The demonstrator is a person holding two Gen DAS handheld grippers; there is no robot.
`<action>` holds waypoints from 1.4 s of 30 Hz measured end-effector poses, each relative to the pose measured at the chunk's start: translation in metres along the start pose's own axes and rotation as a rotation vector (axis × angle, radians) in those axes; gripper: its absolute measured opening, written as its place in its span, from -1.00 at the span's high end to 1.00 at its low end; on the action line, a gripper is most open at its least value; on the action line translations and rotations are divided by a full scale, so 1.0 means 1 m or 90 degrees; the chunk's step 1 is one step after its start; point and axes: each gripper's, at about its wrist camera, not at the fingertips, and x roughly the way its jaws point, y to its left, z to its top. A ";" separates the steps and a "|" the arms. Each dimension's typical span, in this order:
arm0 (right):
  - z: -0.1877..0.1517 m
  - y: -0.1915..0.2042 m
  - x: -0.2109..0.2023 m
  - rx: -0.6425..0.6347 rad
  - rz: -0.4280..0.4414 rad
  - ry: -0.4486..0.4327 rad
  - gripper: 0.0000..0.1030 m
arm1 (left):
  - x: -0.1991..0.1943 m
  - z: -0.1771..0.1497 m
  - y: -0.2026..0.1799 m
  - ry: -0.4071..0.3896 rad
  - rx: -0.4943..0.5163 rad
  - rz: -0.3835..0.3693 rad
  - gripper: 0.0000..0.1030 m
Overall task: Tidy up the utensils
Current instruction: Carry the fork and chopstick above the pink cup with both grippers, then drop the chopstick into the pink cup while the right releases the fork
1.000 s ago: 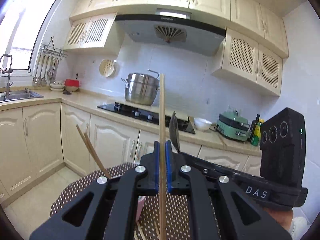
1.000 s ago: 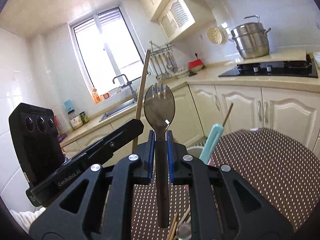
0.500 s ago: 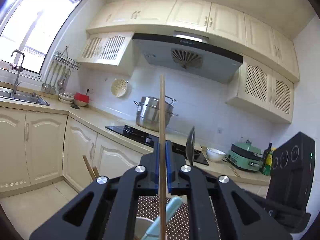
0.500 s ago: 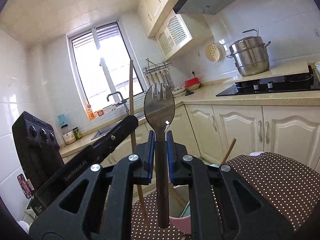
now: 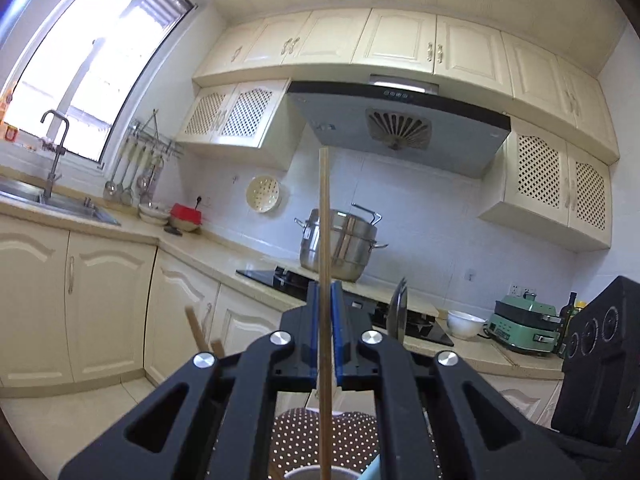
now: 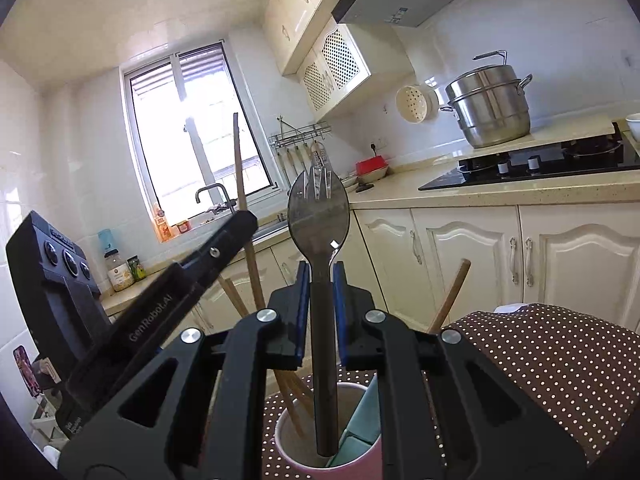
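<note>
Left tongs (image 5: pixel 325 336): clenched on upright wooden chopstick (image 5: pixel 324 248), lower end above pink cup (image 6: pixel 320 440). Right tongs (image 6: pixel 320 312): clenched on dark spork (image 6: pixel 319 216), tines up, handle end inside cup among chopsticks and teal handle (image 6: pixel 362 424). Cup on brown polka-dot cloth (image 6: pixel 552 364). Far: cream cabinets, pale counter (image 6: pixel 500 194), black hob, steel steamer pot (image 6: pixel 490 106), range hood, sink below window at left.

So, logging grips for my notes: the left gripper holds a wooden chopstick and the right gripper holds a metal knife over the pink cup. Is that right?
Not quite. The right gripper holds a metal spork, not a knife; the right wrist view shows its short tines. Its handle hangs over the pink cup. The left gripper does hold a wooden chopstick.
</note>
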 end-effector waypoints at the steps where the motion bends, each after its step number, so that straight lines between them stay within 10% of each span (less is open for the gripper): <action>1: -0.002 0.000 0.001 -0.001 -0.002 0.003 0.77 | -0.001 -0.003 0.001 0.005 0.006 0.004 0.89; 21: -0.031 0.015 -0.022 -0.050 -0.042 0.054 0.76 | -0.050 -0.042 0.017 0.180 0.025 0.015 0.85; 34: -0.052 0.021 -0.028 -0.081 -0.085 0.094 0.76 | -0.078 -0.038 0.031 0.228 0.003 0.037 -0.19; 42: -0.069 0.028 -0.026 -0.096 -0.106 0.124 0.76 | -0.091 -0.037 0.030 0.256 0.038 0.085 -0.31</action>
